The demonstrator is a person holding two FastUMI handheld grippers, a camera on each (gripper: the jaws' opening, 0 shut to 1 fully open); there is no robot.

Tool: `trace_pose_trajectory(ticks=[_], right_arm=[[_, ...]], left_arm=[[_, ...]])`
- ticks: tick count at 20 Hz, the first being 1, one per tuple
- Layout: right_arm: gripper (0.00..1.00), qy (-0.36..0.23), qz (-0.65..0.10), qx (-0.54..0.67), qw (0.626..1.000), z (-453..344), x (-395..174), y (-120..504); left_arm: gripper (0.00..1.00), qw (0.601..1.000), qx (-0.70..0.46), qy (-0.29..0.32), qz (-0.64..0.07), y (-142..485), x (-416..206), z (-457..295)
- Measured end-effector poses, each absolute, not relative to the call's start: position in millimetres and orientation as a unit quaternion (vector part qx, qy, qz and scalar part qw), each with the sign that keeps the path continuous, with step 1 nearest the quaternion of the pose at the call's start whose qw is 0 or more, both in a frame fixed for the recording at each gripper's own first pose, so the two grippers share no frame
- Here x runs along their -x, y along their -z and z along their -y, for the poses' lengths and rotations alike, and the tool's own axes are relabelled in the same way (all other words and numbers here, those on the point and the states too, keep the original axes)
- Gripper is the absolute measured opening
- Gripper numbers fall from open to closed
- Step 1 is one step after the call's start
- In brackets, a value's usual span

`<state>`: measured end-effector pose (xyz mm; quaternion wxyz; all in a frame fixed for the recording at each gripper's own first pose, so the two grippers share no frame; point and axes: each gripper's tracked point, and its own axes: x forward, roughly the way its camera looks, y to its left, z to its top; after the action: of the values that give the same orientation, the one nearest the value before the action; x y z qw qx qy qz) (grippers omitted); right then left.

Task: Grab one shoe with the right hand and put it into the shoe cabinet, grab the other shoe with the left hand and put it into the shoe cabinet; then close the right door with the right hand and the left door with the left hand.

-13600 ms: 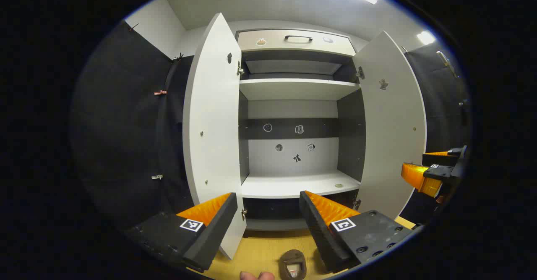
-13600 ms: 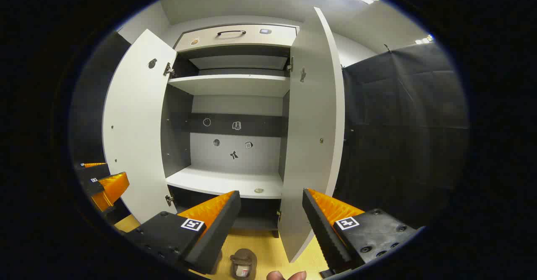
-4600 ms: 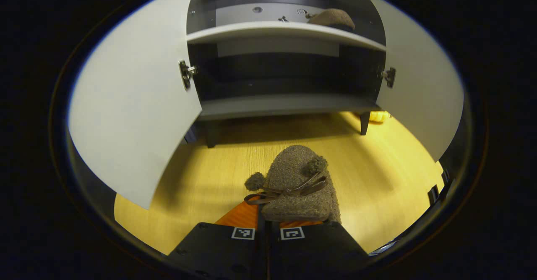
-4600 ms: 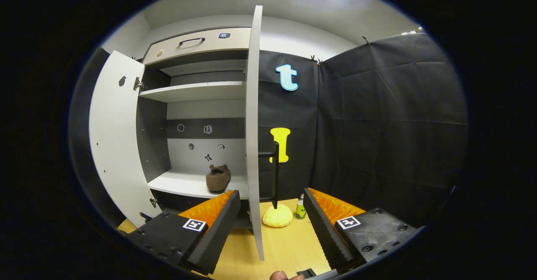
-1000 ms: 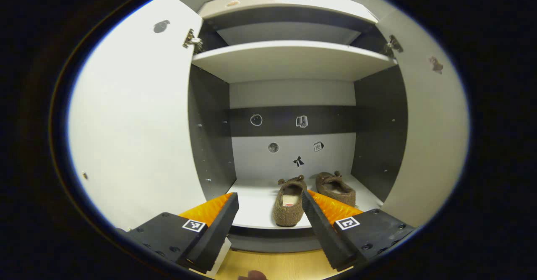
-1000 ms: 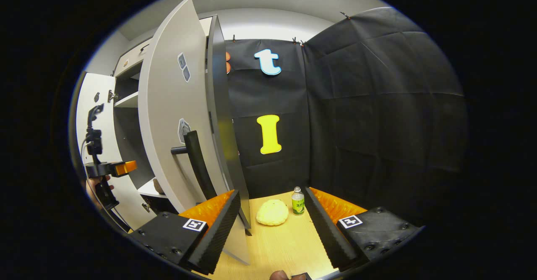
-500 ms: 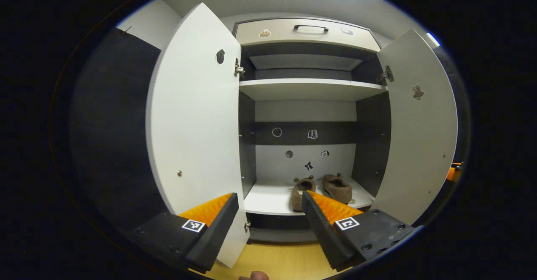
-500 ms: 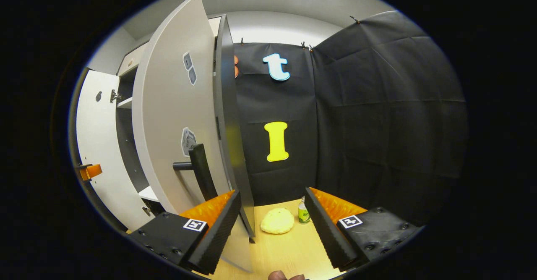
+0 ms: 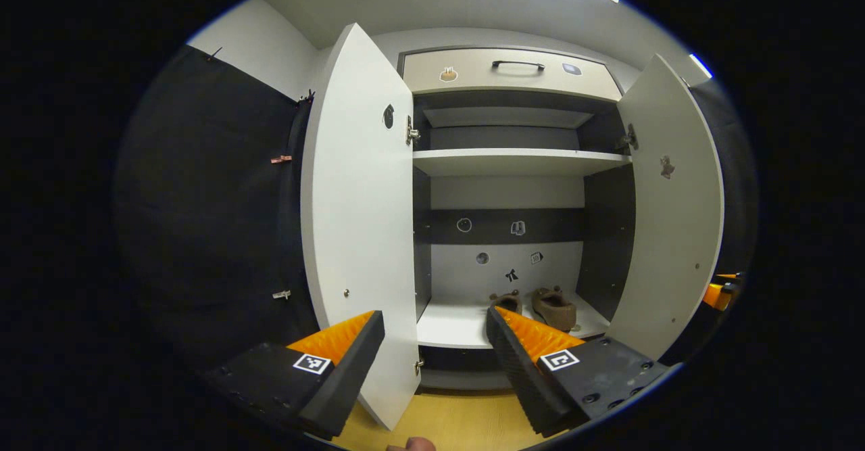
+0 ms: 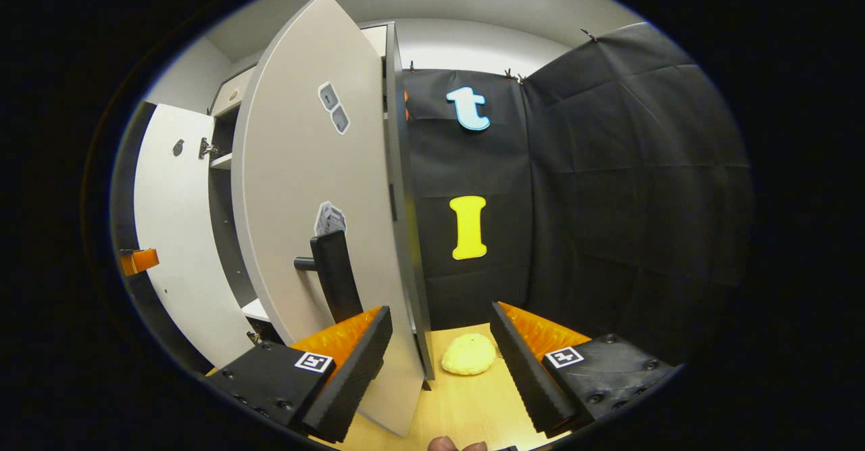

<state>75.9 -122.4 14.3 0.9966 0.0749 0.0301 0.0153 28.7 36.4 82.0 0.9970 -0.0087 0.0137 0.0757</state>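
Two brown fuzzy shoes (image 9: 554, 306) sit side by side on the lower shelf (image 9: 449, 326) of the shoe cabinet, the left one partly hidden behind my left gripper's finger. My left gripper (image 9: 434, 333) is open and empty, held back from the cabinet in front of the left door (image 9: 361, 234), which stands wide open. The right door (image 9: 669, 221) is partly swung in. In the right gripper view, my right gripper (image 10: 439, 333) is open beside that right door (image 10: 317, 207), whose outer face and black handle (image 10: 334, 275) lie just ahead of its left finger.
A yellow sponge-like lump (image 10: 467, 356) lies on the wooden floor (image 10: 466, 404) by the cabinet's right side. A drawer with a black handle (image 9: 517, 65) tops the cabinet. The other gripper's tip (image 10: 138, 260) shows at the far left of the right gripper view.
My left gripper has pulled back from the shelf, so the shoes look smaller and farther. My right gripper has moved closer to the right door's outer face, and the door has swung slightly inward.
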Motion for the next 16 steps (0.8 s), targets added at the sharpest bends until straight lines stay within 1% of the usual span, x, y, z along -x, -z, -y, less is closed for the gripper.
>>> trace_pose_trajectory(ticks=[4,8,12,16], right_arm=[[0.98,-0.032,-0.027,-0.07,0.997,76.9,-76.7,-16.3],[0.98,-0.054,-0.027,-0.087,0.994,34.2,-85.1,-19.4],[0.98,-0.097,-0.033,-0.105,0.989,-18.9,-89.0,-20.2],[0.98,-0.137,-0.03,-0.095,0.986,-63.0,-73.4,-24.1]], left_arm=[[0.96,0.997,0.007,-0.074,-0.009,-83.1,-8.1,-51.3],[0.96,0.996,0.011,-0.091,-0.01,-80.6,4.7,-79.6],[0.96,0.994,0.009,-0.111,-0.001,-78.4,12.5,-109.7],[0.96,0.991,0.016,-0.136,-0.002,-76.0,24.3,-146.2]])
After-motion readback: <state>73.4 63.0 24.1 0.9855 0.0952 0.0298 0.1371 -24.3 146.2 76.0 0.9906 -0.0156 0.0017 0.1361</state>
